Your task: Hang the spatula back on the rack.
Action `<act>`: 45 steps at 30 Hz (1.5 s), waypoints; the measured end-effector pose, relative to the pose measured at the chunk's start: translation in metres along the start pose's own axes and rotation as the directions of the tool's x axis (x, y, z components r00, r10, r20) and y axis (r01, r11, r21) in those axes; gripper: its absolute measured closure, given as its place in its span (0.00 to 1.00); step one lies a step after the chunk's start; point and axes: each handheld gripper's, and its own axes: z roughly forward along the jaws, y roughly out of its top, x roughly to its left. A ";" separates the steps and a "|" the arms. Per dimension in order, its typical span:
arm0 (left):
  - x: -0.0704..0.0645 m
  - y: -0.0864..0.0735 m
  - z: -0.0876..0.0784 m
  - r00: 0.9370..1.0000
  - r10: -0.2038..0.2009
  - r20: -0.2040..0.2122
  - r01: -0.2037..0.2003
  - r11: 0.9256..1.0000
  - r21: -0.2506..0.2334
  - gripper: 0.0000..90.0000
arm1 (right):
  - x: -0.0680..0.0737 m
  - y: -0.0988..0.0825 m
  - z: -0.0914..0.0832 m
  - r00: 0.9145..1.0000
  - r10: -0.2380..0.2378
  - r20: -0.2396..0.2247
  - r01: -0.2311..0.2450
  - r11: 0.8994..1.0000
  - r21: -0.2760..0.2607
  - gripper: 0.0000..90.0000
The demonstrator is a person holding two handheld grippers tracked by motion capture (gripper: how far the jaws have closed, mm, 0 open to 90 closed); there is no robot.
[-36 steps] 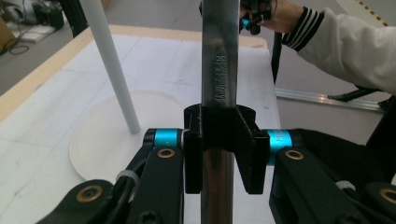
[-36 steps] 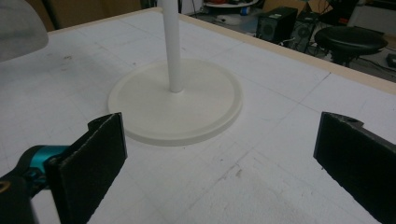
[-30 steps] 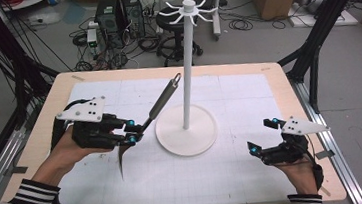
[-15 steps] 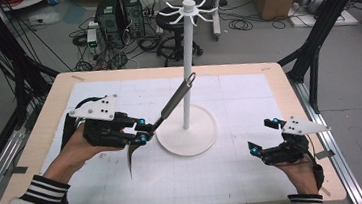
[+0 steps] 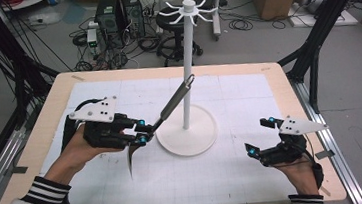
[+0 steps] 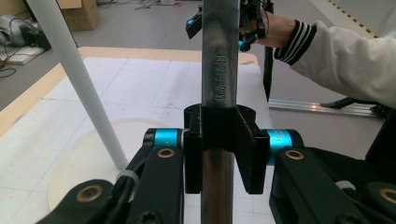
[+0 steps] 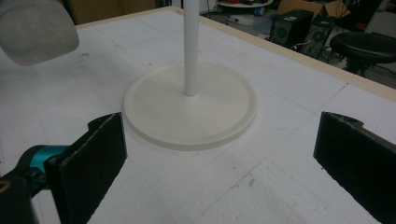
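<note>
The left gripper (image 5: 142, 134) grasps a metal utensil (image 5: 171, 103) by its handle, tilted up just left of the white stand (image 5: 186, 76), its tip near the pole. The right gripper (image 5: 259, 137) is released, well apart right of the stand on the worktop (image 5: 248, 90).

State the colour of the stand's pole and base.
White, both the pole and the round base; the high view shows it best.
</note>
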 end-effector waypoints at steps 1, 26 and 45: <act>0.000 0.000 -0.001 1.000 0.000 0.002 0.000 1.000 0.002 0.83 | 0.000 0.001 0.000 1.000 0.006 -0.013 -0.006 1.000 0.003 0.02; 0.000 -0.004 0.001 1.000 -0.016 0.006 0.016 1.000 0.019 0.83 | 0.008 0.072 -0.001 0.937 -0.107 -0.333 0.109 0.994 -0.014 0.02; -0.001 -0.004 0.004 1.000 -0.004 0.030 0.003 1.000 0.025 0.83 | 0.036 0.152 0.026 0.842 -0.203 -0.500 0.187 0.979 -0.081 0.02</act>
